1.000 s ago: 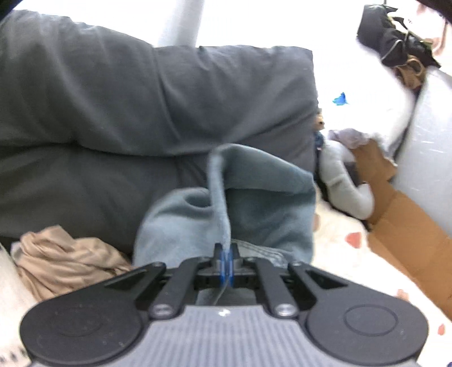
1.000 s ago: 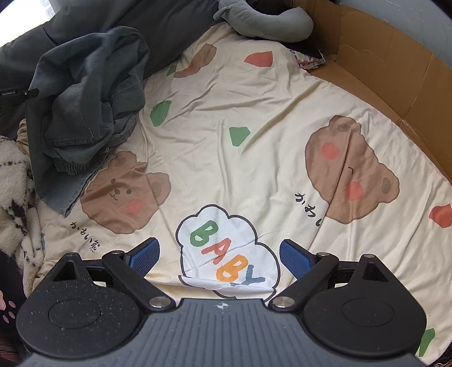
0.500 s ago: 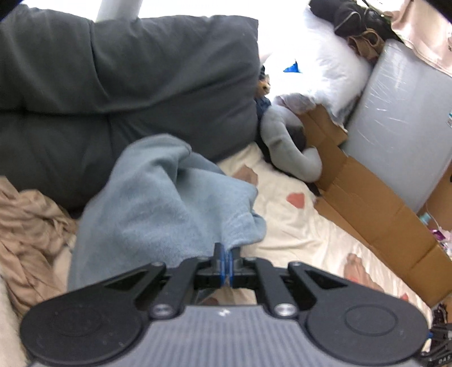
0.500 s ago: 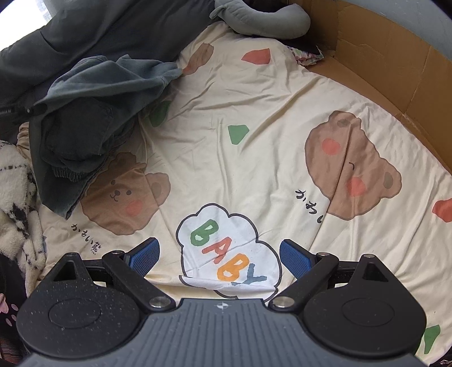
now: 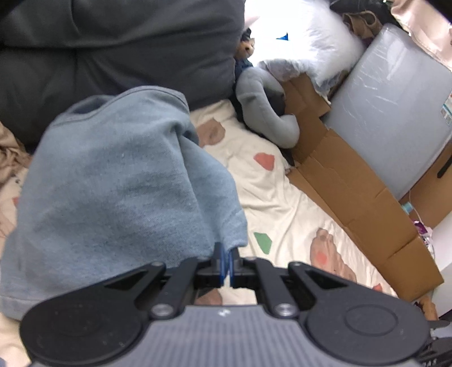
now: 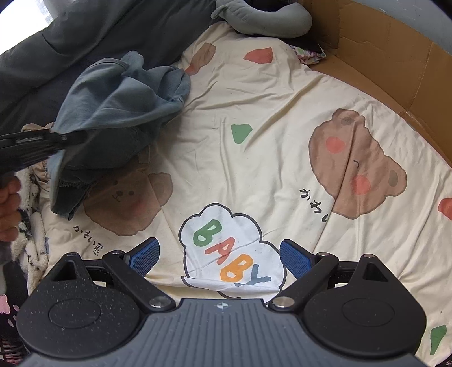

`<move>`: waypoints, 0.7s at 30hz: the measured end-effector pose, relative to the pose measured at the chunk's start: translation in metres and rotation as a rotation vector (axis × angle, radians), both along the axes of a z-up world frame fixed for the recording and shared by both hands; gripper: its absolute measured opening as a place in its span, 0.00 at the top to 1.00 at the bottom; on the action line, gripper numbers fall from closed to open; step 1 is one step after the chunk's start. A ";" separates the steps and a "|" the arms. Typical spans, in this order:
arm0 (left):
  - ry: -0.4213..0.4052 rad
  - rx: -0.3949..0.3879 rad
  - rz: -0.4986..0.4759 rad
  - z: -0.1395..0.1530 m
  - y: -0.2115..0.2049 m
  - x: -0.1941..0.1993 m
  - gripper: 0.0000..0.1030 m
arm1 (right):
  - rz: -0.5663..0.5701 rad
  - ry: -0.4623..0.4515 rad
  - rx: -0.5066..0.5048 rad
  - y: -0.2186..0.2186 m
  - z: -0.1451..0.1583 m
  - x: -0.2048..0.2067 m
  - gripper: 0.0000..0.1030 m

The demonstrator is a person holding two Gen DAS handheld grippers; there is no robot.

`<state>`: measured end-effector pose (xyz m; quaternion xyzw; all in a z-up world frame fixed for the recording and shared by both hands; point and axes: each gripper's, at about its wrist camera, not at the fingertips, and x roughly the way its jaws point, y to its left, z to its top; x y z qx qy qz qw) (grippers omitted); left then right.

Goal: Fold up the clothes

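Observation:
A blue-grey garment [image 5: 118,180] hangs in front of the left wrist camera, its edge pinched in my left gripper [image 5: 227,264], which is shut on it. From the right wrist view the same blue-grey garment [image 6: 121,93] is lifted above the left part of the cream bear-print sheet [image 6: 282,118], with the left gripper [image 6: 42,141] at its left and a hand [image 6: 8,209] below it. My right gripper [image 6: 219,258] is open, with nothing between its fingers, low over the "BABY" print [image 6: 228,251].
A dark grey duvet [image 5: 113,48] lies behind the garment. A grey plush toy [image 6: 262,19] sits at the head of the sheet. Brown cardboard [image 6: 395,62] walls the right side. A tan cloth [image 5: 11,152] and a fluffy white-black fabric [image 6: 31,220] lie at the left.
My left gripper has pulled the blue-grey garment up off the pile and swung it rightward over the sheet. The right gripper has stayed in place, open.

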<state>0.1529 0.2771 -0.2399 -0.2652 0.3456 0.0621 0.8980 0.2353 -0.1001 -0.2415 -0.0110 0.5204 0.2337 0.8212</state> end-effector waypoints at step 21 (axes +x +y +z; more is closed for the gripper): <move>0.131 0.087 0.033 -0.018 0.020 -0.051 0.45 | 0.020 -0.016 0.058 0.006 -0.004 0.000 0.08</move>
